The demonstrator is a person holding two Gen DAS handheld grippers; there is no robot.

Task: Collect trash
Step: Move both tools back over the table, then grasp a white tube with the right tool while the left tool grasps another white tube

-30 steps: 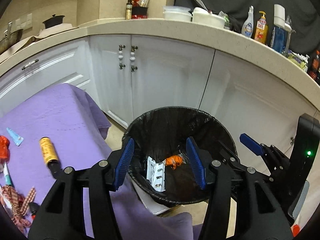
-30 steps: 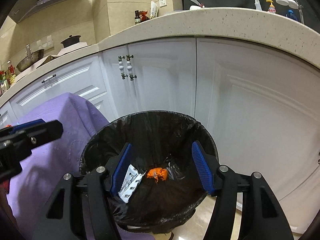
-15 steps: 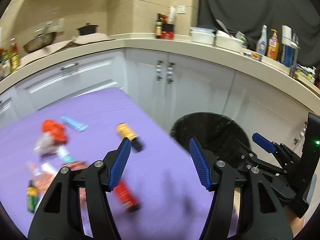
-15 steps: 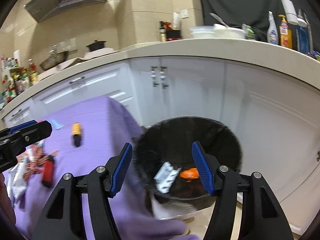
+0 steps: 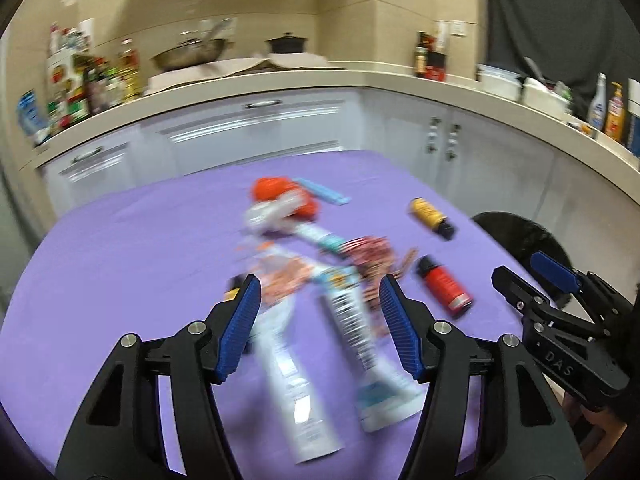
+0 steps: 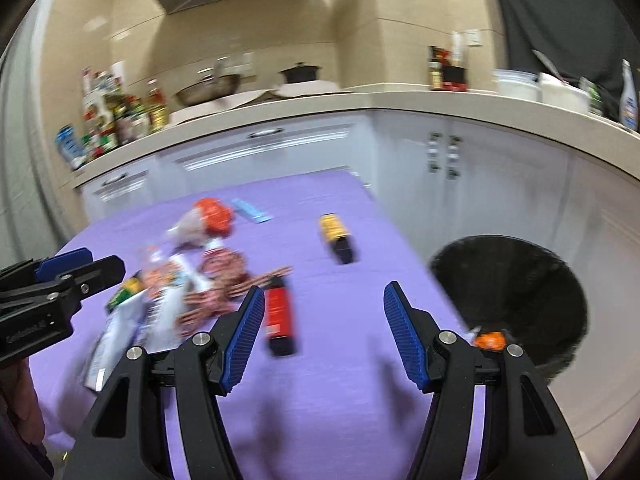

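A heap of trash lies on the purple-covered table (image 5: 120,248): white wrappers (image 5: 288,364), a red checked wrapper (image 5: 370,256), an orange piece (image 5: 280,196), a red tube (image 5: 442,286) and a yellow tube (image 5: 430,214). My left gripper (image 5: 320,322) is open and empty just above the white wrappers. My right gripper (image 6: 324,334) is open and empty over the table's right part, with the red tube (image 6: 278,316) at its left finger. The black-lined bin (image 6: 516,292) stands right of the table and holds an orange scrap (image 6: 489,339). Both views are blurred.
White kitchen cabinets (image 5: 280,128) and a beige counter (image 5: 360,78) with bottles, a wok and a pot curve behind the table. A light blue strip (image 5: 324,194) lies beside the orange piece. The right gripper shows at the right edge of the left wrist view (image 5: 560,312).
Both grippers swung left from over the bin to over the table. The trash heap came into view and the bin slid to the right. Both stayed open.
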